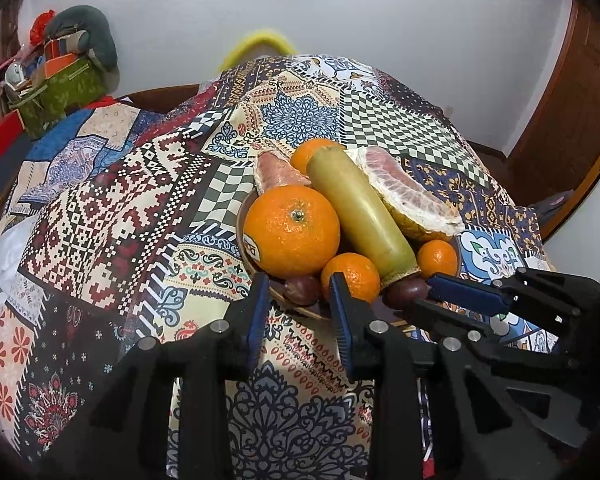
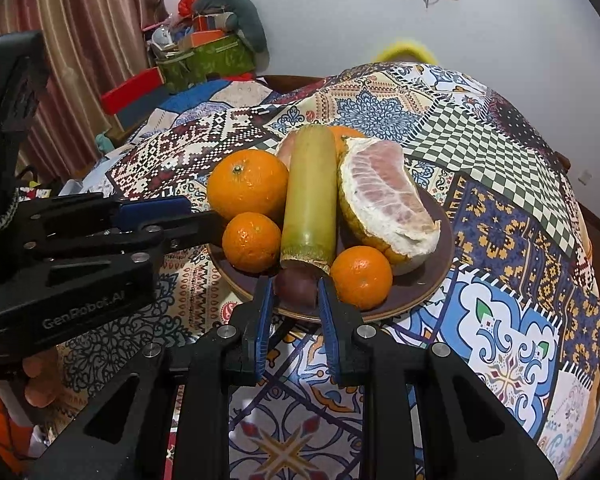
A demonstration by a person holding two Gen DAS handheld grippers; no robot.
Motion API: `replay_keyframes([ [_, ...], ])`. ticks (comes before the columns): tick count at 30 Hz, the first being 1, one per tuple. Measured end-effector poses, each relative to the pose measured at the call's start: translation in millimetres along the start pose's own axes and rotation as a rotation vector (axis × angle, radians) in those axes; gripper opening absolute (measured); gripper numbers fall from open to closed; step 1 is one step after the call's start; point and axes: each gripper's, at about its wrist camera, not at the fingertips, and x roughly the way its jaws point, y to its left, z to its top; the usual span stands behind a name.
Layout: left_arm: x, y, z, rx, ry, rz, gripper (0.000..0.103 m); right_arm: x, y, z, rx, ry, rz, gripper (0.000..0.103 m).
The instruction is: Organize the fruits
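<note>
A brown plate (image 2: 428,280) on the patterned tablecloth holds a large orange (image 1: 292,230) (image 2: 248,184), a green sugarcane piece (image 1: 360,212) (image 2: 310,196), peeled pomelo wedges (image 1: 408,196) (image 2: 384,196), small tangerines (image 1: 350,276) (image 2: 362,276) and dark passion fruits (image 1: 302,290) (image 2: 296,284). My left gripper (image 1: 300,280) is open at the plate's near rim, a passion fruit between its fingers. My right gripper (image 2: 294,286) is open around another passion fruit; it also shows in the left wrist view (image 1: 432,288).
The patterned tablecloth (image 1: 112,208) covers the table all around the plate. A green box of clutter (image 1: 60,92) stands at the back left. A wooden door (image 1: 568,92) is at the right. A hand holds the left gripper's body (image 2: 60,264).
</note>
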Motion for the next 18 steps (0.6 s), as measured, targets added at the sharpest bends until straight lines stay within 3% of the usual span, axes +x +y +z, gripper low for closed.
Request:
replay_keyframes([
  [8,-32.3,-3.5,-1.4,0.008,-0.053,0.003,0.031,-20.7,1.8,1.3,0.005,-0.033,-0.01,0.025],
  [18,-129.0,-20.4,0.2,0.026,-0.223,-0.014,0.031,-125.2,10.4,6.9,0.023,-0.253,-0.085,0.025],
])
